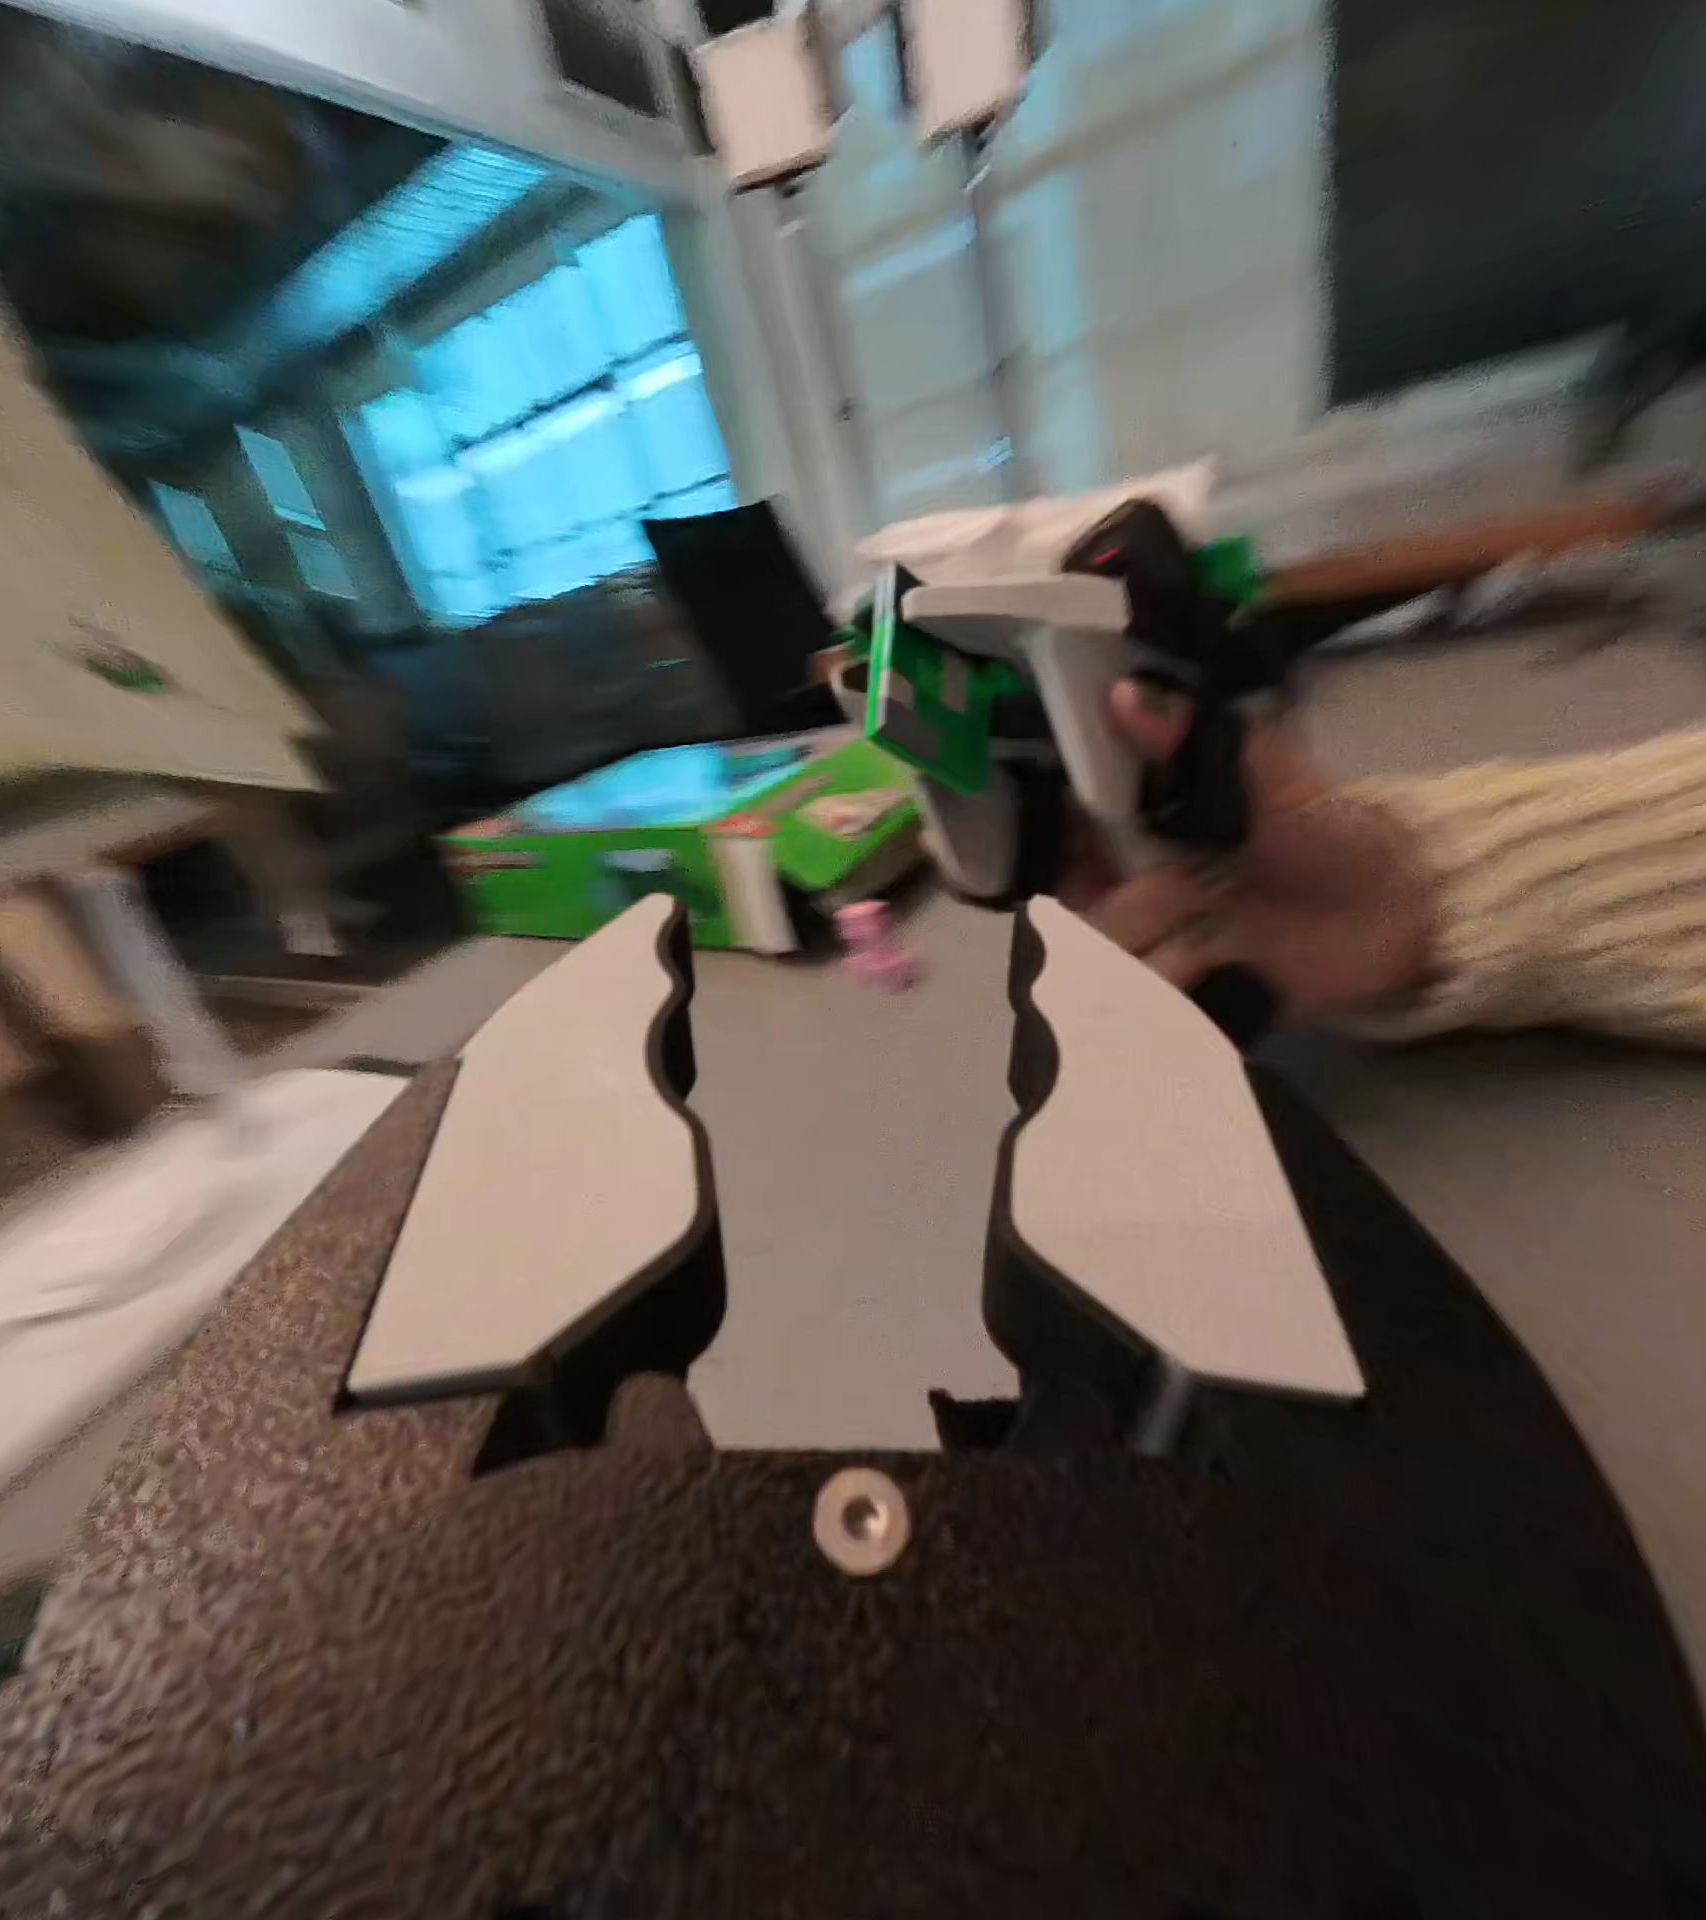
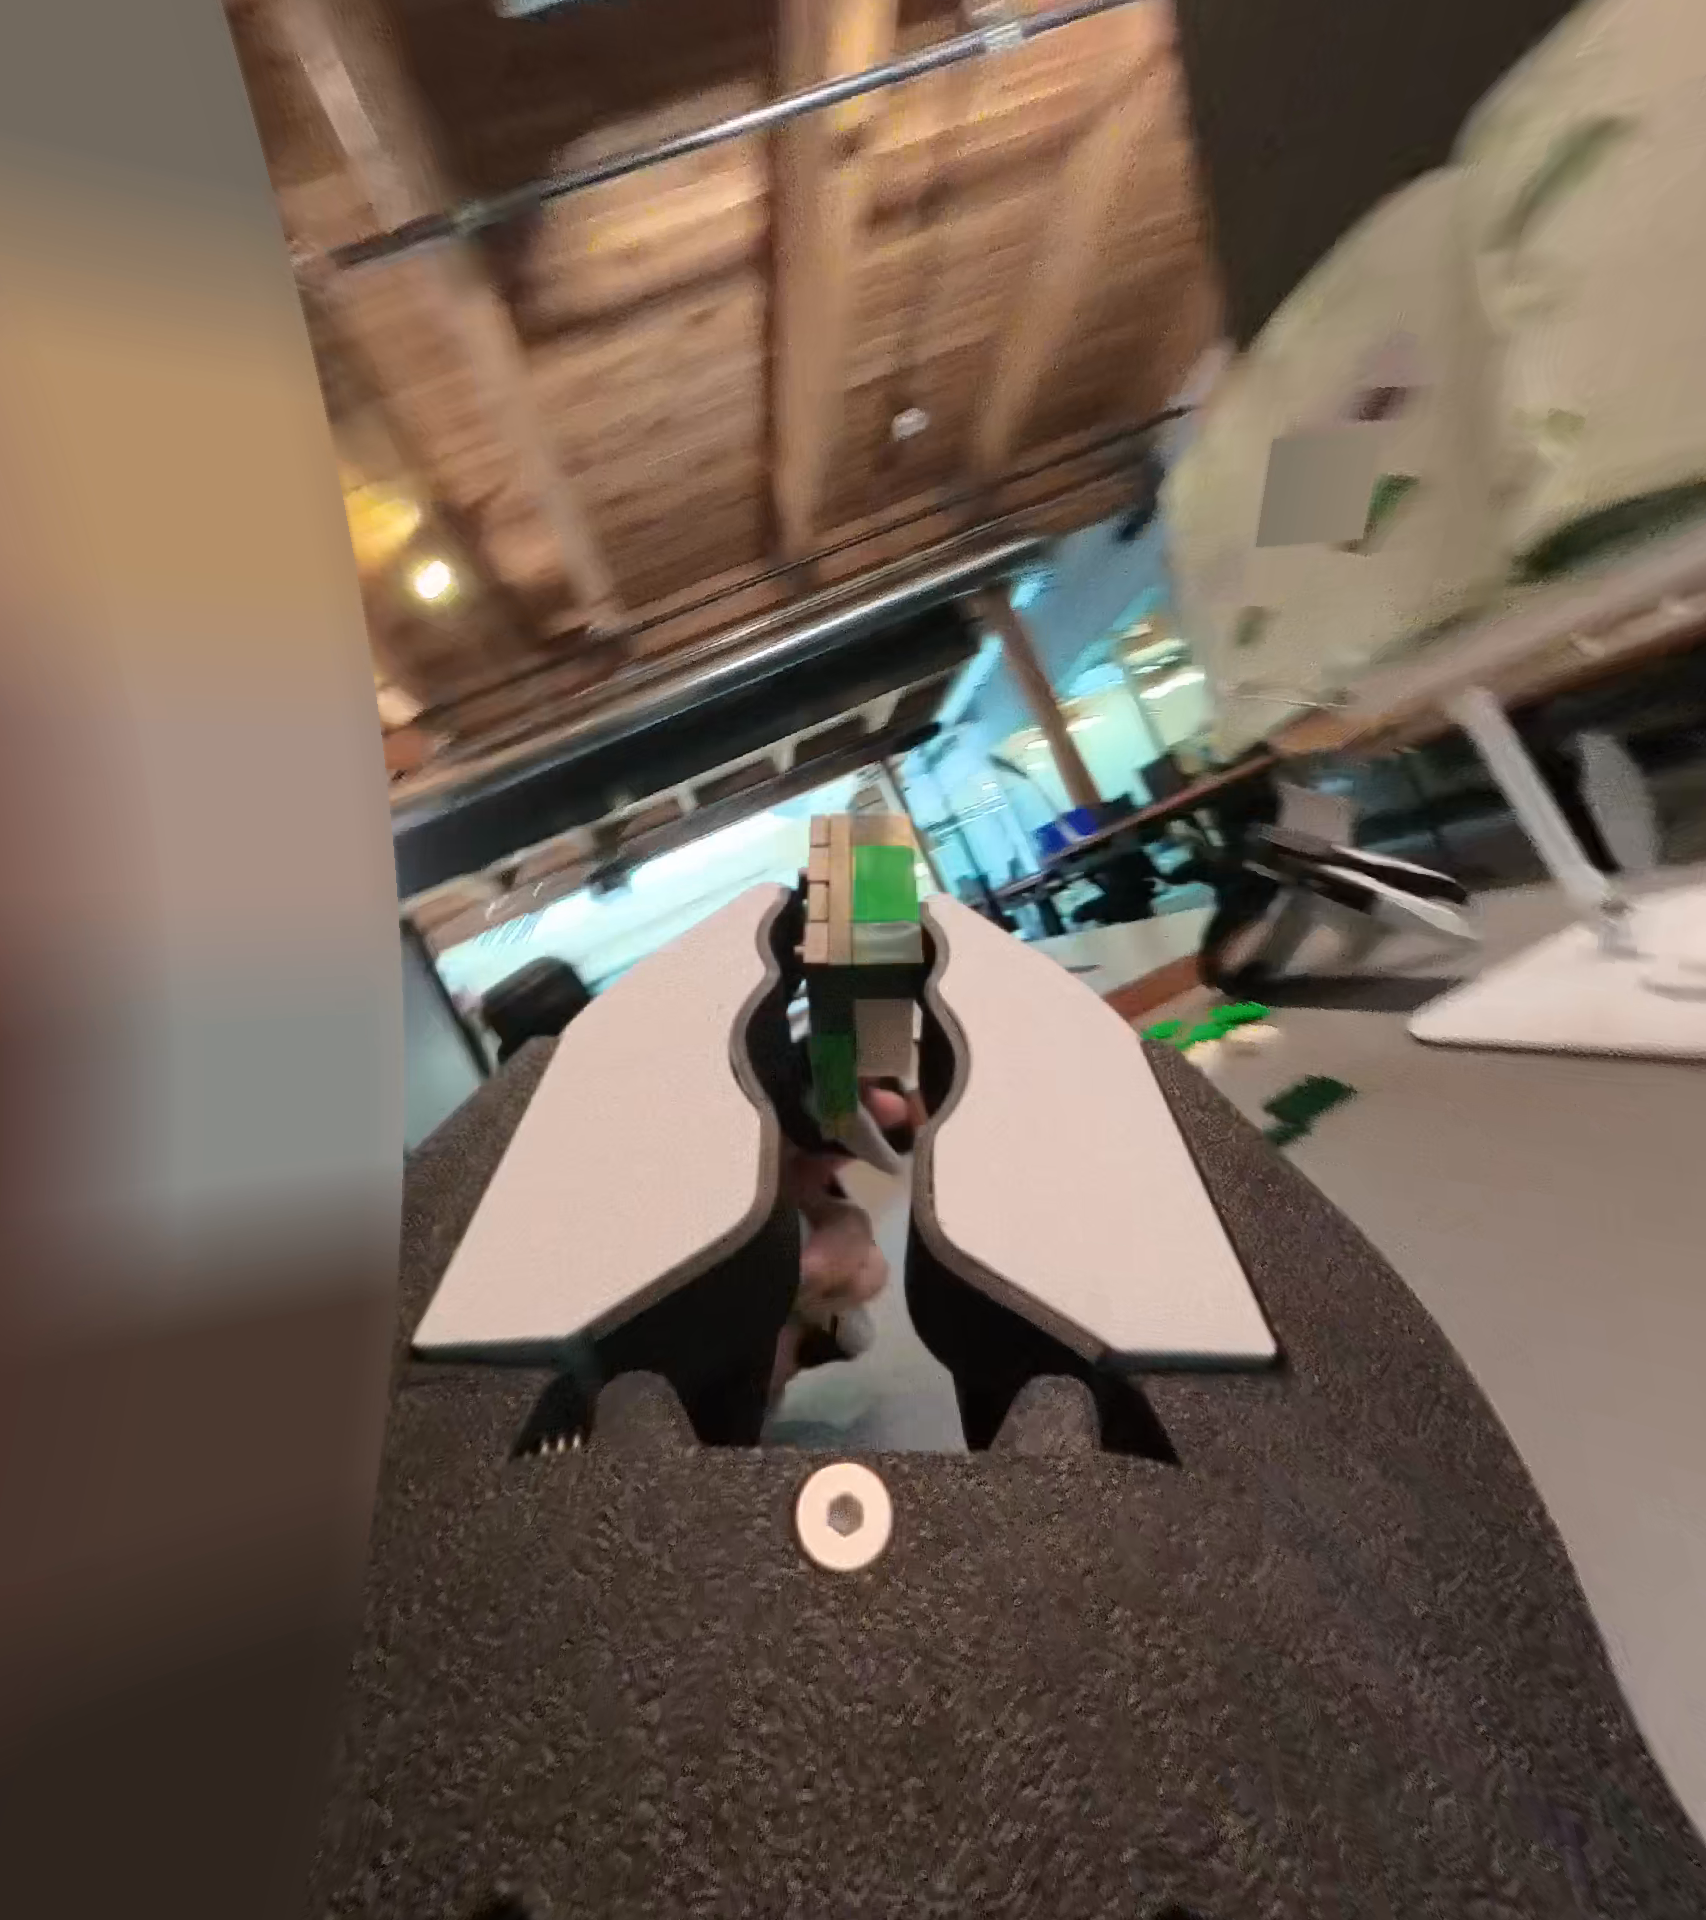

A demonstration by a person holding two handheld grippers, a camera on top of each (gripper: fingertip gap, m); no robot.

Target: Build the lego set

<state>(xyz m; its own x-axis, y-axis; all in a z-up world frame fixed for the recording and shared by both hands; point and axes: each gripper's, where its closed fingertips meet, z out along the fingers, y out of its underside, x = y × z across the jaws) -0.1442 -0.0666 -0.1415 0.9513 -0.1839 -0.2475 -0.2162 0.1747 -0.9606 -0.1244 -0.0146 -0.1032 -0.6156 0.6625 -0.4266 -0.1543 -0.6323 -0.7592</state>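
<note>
Right gripper (image 2: pixel 854 940) clamps green, tan and grey lego assembly (image 2: pixel 864 935) aloft, far right above grey table (image 1: pixel 1555 1195). Left gripper (image 1: pixel 849 935) gapes empty nearby. Green lego box (image 1: pixel 662 852) rests beyond. Best approach: steady assembly, align next brick squarely before pressing.

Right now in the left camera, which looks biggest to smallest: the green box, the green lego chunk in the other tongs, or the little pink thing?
1. Green box
2. Green lego chunk, held in the right tongs
3. Pink thing, clearly smallest

The picture is blurry and distances differ, so true sizes stay unsure.
</note>
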